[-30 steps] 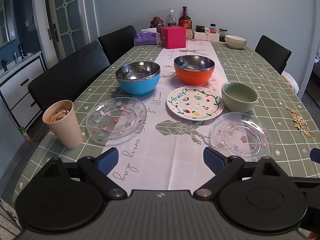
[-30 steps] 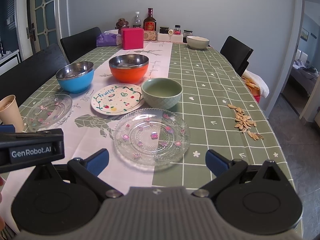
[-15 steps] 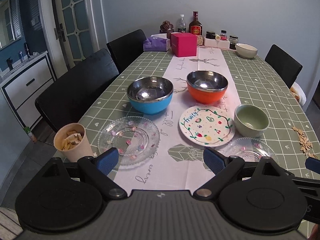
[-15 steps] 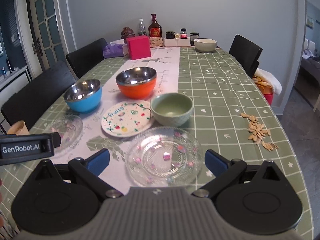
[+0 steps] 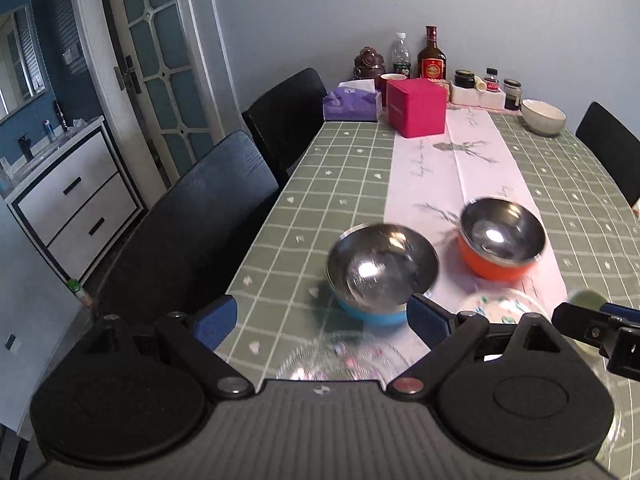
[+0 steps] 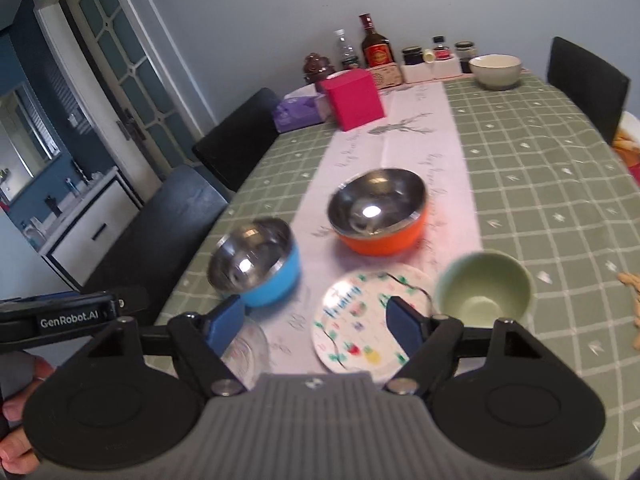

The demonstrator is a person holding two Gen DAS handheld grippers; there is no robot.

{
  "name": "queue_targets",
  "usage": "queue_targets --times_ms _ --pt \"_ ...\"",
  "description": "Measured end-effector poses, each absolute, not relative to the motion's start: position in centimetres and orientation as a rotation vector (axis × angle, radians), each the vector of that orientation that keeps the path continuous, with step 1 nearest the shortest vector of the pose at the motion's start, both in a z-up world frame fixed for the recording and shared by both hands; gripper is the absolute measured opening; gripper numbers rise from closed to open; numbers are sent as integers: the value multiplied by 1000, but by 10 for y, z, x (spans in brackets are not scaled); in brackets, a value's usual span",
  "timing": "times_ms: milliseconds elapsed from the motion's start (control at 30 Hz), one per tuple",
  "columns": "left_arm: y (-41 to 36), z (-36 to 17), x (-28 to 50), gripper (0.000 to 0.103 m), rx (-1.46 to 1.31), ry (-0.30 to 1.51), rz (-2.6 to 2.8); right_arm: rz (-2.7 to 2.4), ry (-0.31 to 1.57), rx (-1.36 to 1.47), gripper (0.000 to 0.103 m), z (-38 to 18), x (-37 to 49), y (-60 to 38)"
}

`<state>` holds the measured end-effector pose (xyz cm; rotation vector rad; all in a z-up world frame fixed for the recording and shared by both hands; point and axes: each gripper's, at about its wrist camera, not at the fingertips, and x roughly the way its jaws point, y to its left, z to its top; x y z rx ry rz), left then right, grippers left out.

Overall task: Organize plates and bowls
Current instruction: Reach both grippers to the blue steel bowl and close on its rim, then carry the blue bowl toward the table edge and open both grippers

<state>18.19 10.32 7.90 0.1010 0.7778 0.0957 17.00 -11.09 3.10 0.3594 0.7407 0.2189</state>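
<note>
A blue steel-lined bowl [image 5: 380,276] and an orange one [image 5: 500,240] stand on the white runner. My left gripper [image 5: 322,322] hangs open above the near glass plate [image 5: 332,364], just short of the blue bowl, with nothing between its fingers. My right gripper [image 6: 314,326] is open with its jaws closing and nothing pressed between them. It hovers over the painted fruit plate [image 6: 360,316]. The green bowl [image 6: 484,288] sits to its right. The blue bowl [image 6: 256,264] is ahead on the left, the orange bowl [image 6: 380,212] further back. A glass plate [image 6: 244,348] shows by the right gripper's left finger.
A pink box [image 5: 416,108], a purple tissue box [image 5: 352,102], bottles, jars and a cream bowl [image 5: 544,116] crowd the far end. Black chairs [image 5: 192,216] line the left side. Seeds [image 6: 632,284] lie at the right edge. A hand [image 6: 20,400] holds the left gripper.
Both grippers have risen, moved forward over the table and swung left, so the bowls appear closer. The right jaws have narrowed. The beige cup and the right glass plate have left view.
</note>
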Motion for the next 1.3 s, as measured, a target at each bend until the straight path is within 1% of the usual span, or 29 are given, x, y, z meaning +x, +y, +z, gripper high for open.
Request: queue_targets --times_ms 33,100,133,200,267,300,333,367,500,633,700,767,833,867,900,967,1000,1133,1300 --pt "109 78 192 103 96 789 90 231 745 365 72 31 182 -106" --pt "119 72 214 103 89 815 58 256 779 406 60 26 208 -99" --pt "123 68 223 103 80 830 46 266 801 433 57 22 222 -96" --pt "132 55 249 103 56 876 28 279 843 478 47 10 247 -89" --pt "139 40 271 97 32 929 30 272 888 471 42 -3 269 -81" --pt "142 31 281 94 24 962 31 269 909 461 40 -11 281 -76" --pt "143 23 291 88 23 1001 35 264 928 457 40 -17 291 -72" --pt "143 15 298 87 23 1033 41 259 943 459 40 -25 298 -69" --pt "138 -12 316 87 91 1072 57 245 993 443 40 -47 321 -59" --pt "138 -26 324 87 75 1076 62 232 1033 423 40 -64 333 -50" --pt "138 -31 327 84 76 1074 80 232 1043 425 40 -68 337 -47" --pt "138 -35 330 69 84 1069 83 221 1043 404 40 -69 338 -42" --pt "136 -40 332 58 102 1075 78 214 1047 378 30 -70 338 -37" --pt "135 -42 333 54 100 1079 67 220 1056 376 19 -70 338 -35" --pt "135 -43 332 50 91 1079 51 220 1064 367 19 -70 338 -33" --pt "133 -42 329 15 67 1069 -3 209 1066 324 17 -67 338 -27" --pt "132 -41 327 13 71 1069 2 202 1066 311 15 -66 337 -24" --pt "126 -35 323 11 95 1044 37 186 1073 268 13 -66 336 -16" --pt "132 -24 320 8 70 1040 13 169 1075 298 11 -63 332 -18"
